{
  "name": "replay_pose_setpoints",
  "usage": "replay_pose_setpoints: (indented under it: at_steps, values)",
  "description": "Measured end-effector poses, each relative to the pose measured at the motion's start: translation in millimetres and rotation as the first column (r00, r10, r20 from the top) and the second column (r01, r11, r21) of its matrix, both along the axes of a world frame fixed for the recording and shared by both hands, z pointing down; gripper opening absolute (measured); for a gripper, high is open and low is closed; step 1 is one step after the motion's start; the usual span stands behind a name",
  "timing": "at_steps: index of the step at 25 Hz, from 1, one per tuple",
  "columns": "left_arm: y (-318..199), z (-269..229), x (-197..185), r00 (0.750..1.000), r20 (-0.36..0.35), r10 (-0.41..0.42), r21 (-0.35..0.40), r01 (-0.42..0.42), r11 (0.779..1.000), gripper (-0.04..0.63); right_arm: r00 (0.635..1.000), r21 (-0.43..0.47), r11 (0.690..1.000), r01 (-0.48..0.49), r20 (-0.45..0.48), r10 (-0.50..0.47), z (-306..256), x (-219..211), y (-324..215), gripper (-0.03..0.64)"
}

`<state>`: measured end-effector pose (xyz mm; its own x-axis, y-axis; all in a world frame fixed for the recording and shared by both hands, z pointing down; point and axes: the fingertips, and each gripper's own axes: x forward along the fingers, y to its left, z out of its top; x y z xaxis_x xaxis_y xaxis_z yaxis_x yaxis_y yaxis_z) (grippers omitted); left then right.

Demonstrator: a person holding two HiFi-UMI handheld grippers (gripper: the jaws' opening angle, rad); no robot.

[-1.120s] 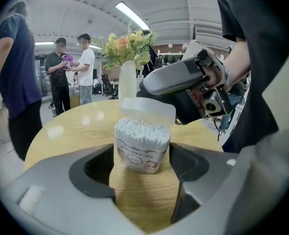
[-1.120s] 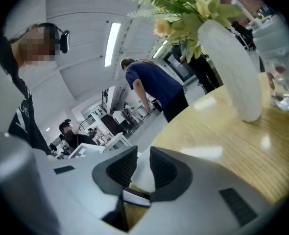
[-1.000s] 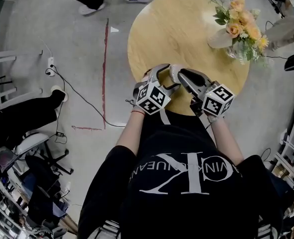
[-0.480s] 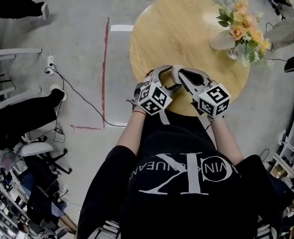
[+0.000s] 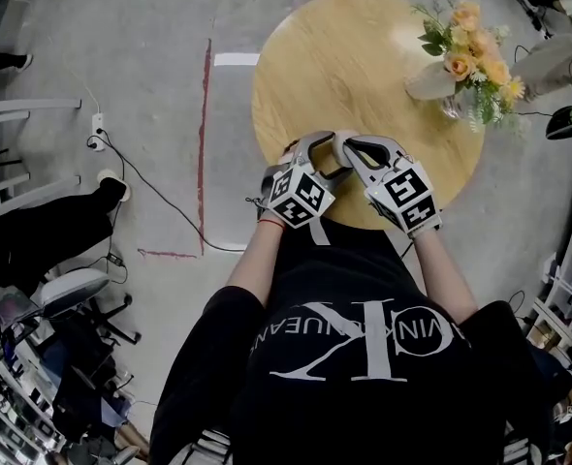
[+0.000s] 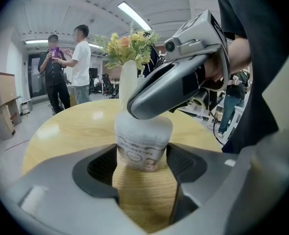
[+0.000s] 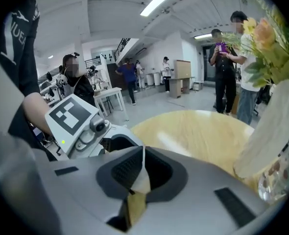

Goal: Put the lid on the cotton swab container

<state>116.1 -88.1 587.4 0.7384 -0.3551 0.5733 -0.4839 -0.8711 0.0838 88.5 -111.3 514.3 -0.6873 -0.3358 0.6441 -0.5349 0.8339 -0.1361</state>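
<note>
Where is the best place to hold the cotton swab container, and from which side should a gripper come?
Probably grip the cotton swab container low on its round side wall, coming level from the near edge of the table: it stands upright, and its top must stay free for the lid.

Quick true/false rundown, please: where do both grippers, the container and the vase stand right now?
1. The white labelled cotton swab container stands between the pads of the left gripper. True.
2. The right gripper is wide open. False: its jaws are together on a thin white piece, probably the lid.
3. The right gripper reaches over the container's top. True.
4. The white vase of peach and yellow flowers lies tipped over. False: it stands upright.
5. The container stands on the floor. False: it stands on the round wooden table.
</note>
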Motion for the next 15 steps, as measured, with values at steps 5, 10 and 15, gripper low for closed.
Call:
replay_pose_setpoints:
  at_steps: [5,10,15]
  values:
    - [0.3,1.1,0.1,1.000,-0.001,0.003,-0.006,-0.003,1.000,0.322,0.999,-0.018,1.000,0.011,-0.030,-0.011,1.5,-0.8,-0.1,0.025]
    - [2.0,1.1,-1.6,1.000,0.009,0.021,-0.011,-0.021,1.000,0.322,0.999,-0.032,0.999,0.001,-0.036,-0.002,2.0,-1.3,-0.4,0.025]
    - [11.1,-11.1,-6.1,0.997,-0.030,0.071,-0.021,-0.071,0.997,0.322,0.996,-0.063,0.996,-0.060,0.058,0.063,-0.8,1.6,-3.9,0.025]
